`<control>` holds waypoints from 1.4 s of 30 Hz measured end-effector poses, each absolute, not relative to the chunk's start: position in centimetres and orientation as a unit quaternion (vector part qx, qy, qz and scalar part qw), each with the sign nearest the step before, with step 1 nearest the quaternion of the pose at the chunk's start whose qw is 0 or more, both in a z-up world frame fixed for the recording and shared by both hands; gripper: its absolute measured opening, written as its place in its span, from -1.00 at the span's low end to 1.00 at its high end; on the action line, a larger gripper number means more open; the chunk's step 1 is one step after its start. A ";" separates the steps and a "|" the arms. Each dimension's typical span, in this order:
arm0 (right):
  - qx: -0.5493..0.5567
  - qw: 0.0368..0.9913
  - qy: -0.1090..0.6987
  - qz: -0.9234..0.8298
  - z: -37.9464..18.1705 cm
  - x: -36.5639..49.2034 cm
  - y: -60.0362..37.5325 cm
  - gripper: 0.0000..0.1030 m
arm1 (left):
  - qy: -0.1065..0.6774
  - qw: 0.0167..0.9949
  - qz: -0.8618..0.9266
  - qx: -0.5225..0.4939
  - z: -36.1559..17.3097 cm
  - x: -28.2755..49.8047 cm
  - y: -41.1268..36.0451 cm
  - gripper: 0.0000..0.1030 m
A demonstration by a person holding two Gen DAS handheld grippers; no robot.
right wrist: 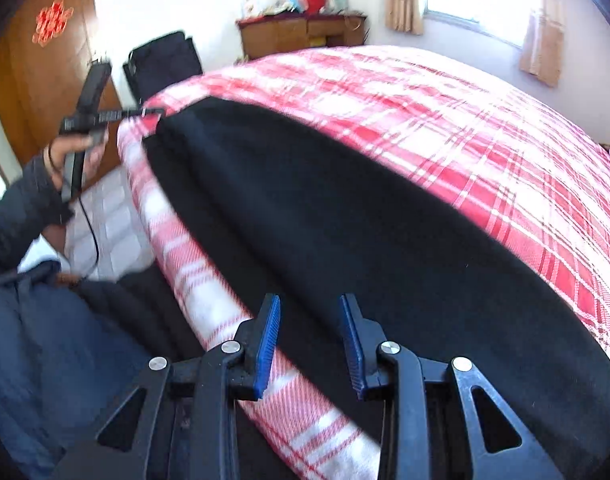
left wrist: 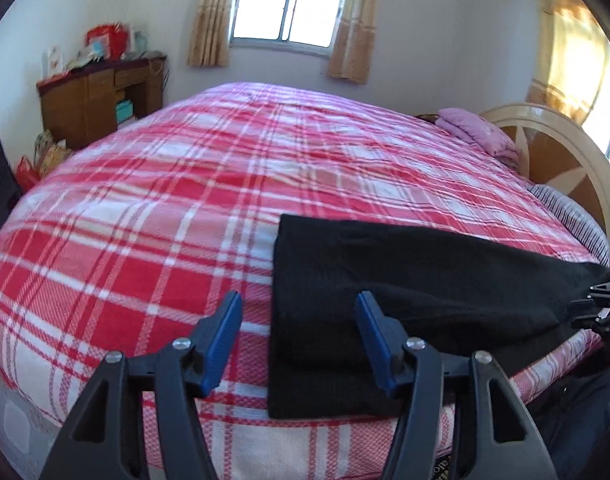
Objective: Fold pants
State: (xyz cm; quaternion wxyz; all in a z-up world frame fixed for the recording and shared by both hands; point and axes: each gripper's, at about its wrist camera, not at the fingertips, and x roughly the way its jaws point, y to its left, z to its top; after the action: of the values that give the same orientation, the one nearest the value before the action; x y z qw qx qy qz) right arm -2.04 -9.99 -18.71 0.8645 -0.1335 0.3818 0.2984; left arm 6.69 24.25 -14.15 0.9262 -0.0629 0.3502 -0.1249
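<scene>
Near edge of the bed (left wrist: 145, 208): left gripper (left wrist: 299, 338) hovers over the left end of the black pants (left wrist: 385, 272), fingers (left wrist: 225, 340) apart, one each side of the pants' edge, pads not pressing, nothing grasped. Right gripper (right wrist: 311, 340) sits at the other end, fingers (right wrist: 269, 340) partly closed but a gap shows between them; the pants' near edge lies below them, not pinched as far as I can tell. Pants lie flat as one long narrow black strip along the bed's near side on the red plaid cover (right wrist: 465, 128), so legs look already laid together. Left to do, by my read: fold the strip across its length. Further back: pink folded bedding (left wrist: 481, 132) by the headboard, wooden desk (left wrist: 101, 100), window (left wrist: 293, 0).
</scene>
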 end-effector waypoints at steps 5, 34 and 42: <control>-0.136 0.867 0.382 0.290 -19.3 -1.6 -9.3 -0.09 | 0.359 0.917 -0.144 -0.096 -15.1 6.7 24.8 0.15; -0.175 0.859 0.393 0.277 -20.3 -0.2 -8.3 0.14 | 0.341 0.928 -0.135 -0.066 -14.3 7.4 23.7 -0.03; -0.206 0.860 0.398 0.245 -21.6 1.5 -8.3 -0.61 | 0.348 0.923 -0.152 -0.064 -15.0 8.0 23.2 -0.32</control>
State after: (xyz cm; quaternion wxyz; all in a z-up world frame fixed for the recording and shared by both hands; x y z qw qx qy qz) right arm 1.49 -8.29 -21.60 0.8597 -0.2056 0.3983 0.2448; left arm 8.04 23.20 -14.95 0.9230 -0.0637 0.3477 -0.1522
